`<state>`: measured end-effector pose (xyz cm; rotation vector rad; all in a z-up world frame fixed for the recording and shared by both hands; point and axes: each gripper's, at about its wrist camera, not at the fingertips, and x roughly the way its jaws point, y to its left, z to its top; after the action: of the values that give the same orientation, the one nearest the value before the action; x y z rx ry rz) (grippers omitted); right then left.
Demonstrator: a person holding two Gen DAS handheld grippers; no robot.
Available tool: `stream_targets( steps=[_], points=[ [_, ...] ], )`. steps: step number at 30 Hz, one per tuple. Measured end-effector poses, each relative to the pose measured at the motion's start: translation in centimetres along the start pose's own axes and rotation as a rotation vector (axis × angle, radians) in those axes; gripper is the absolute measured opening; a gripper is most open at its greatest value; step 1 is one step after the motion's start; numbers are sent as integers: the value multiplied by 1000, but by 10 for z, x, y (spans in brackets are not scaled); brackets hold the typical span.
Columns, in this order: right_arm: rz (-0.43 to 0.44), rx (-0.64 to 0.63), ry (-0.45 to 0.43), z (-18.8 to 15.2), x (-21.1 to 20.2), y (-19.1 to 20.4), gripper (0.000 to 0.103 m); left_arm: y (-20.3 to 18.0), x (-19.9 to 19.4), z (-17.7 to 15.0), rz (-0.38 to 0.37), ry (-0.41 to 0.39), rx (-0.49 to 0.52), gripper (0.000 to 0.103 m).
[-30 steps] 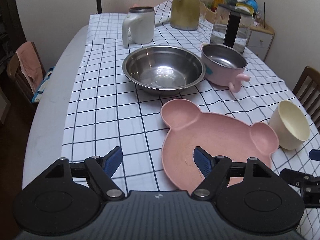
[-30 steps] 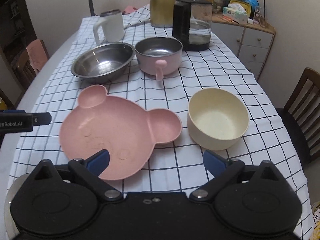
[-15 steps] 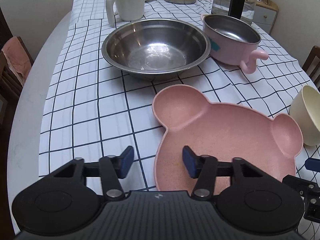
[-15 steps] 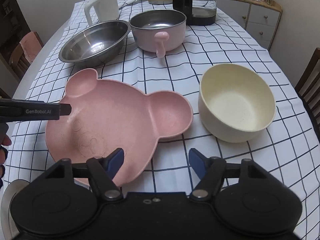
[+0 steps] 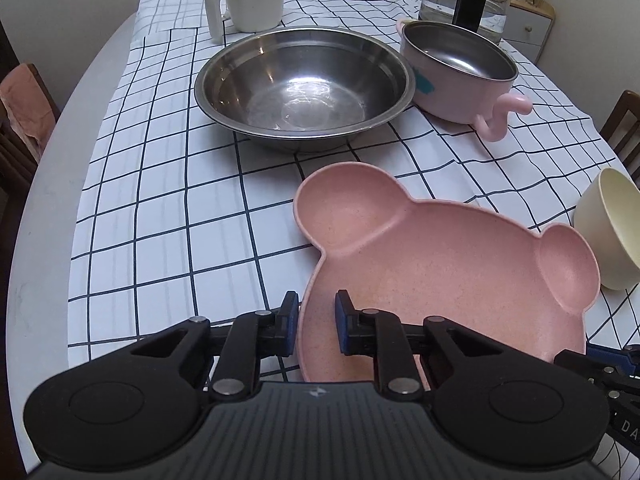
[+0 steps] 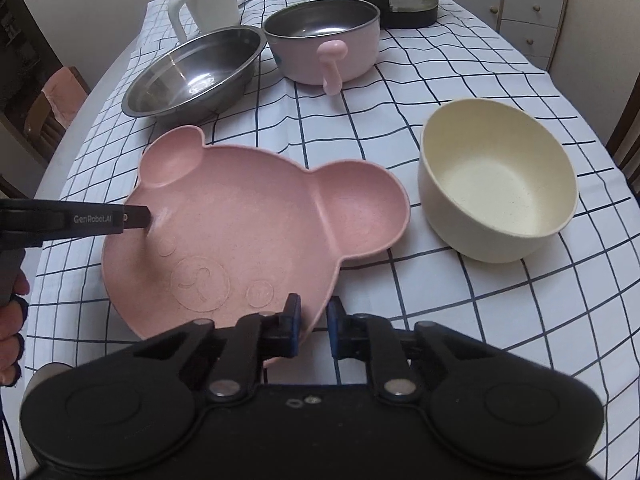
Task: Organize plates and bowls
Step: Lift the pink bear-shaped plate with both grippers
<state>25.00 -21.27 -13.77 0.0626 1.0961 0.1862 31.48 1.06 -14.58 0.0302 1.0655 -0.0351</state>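
We see the pink plate (image 6: 248,232) on the bench (image 5: 48,216), beside the cream bowl (image 6: 496,184). Our left hand-held gripper (image 5: 316,322) and right hand-held gripper (image 6: 313,326) are each closing on its rim, which sits between the jaws.

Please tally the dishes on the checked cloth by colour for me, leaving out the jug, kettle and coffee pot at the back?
Pink: 2, the bear-shaped plate and the handled pot.
Steel: 1, the wide bowl.
Cream: 1, the deep bowl.
Total: 4.
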Motion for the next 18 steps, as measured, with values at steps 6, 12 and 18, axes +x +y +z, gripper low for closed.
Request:
stream_targets(
  steps=[6, 12, 18],
  points=[
    [13, 14, -12, -2, -5, -2, 13, 5, -11, -4, -3, -11, -5, 15],
    [42, 24, -27, -5, -16, 1, 13, 17, -28, -11, -10, -19, -37, 12],
    [71, 19, -39, -12, -33, 8, 13, 32, -55, -24, -41, -30, -82, 11]
  ],
)
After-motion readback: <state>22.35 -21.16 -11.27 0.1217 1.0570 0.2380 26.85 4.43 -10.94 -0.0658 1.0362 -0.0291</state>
